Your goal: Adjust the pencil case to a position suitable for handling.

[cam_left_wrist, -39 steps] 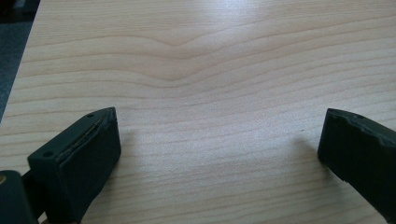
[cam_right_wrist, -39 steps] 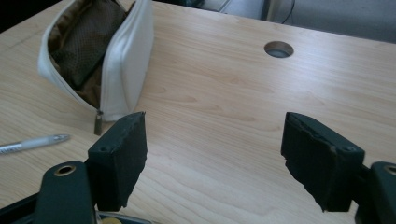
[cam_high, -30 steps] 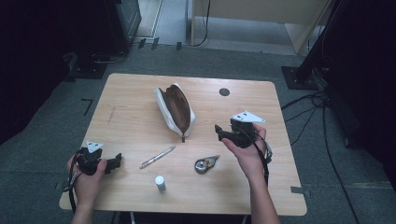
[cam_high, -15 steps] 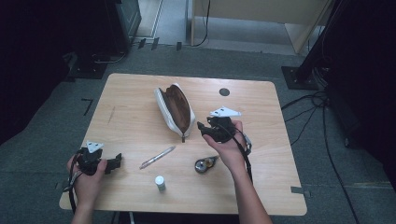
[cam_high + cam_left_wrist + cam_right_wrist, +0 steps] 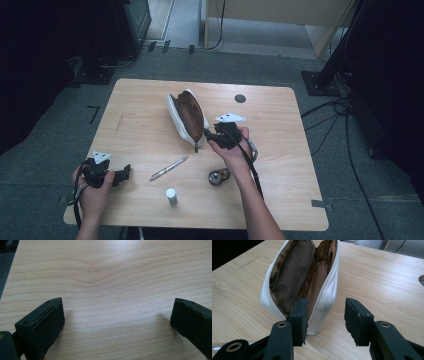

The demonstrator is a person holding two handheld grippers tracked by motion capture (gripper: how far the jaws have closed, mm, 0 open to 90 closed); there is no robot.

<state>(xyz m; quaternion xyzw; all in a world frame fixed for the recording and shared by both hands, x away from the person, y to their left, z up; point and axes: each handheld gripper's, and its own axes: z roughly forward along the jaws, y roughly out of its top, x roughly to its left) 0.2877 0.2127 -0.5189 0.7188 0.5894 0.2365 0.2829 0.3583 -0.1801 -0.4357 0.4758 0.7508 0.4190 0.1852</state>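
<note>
Pouch (image 5: 188,118), white, brown lining, unzipped: centre of the high view, lying on the worktop (image 5: 280,150). My right tongs (image 5: 210,135) at its near end, half open after closing in, near wall between the jaws, not pinched. Pen (image 5: 168,168), small bottle (image 5: 171,196), tape measure (image 5: 218,177) lower centre. My left tongs (image 5: 122,174) lower left, wide open, empty.

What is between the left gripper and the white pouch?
In the high view, bare wooden table lies between the left gripper and the pouch; the pen sits off to the side.
</note>
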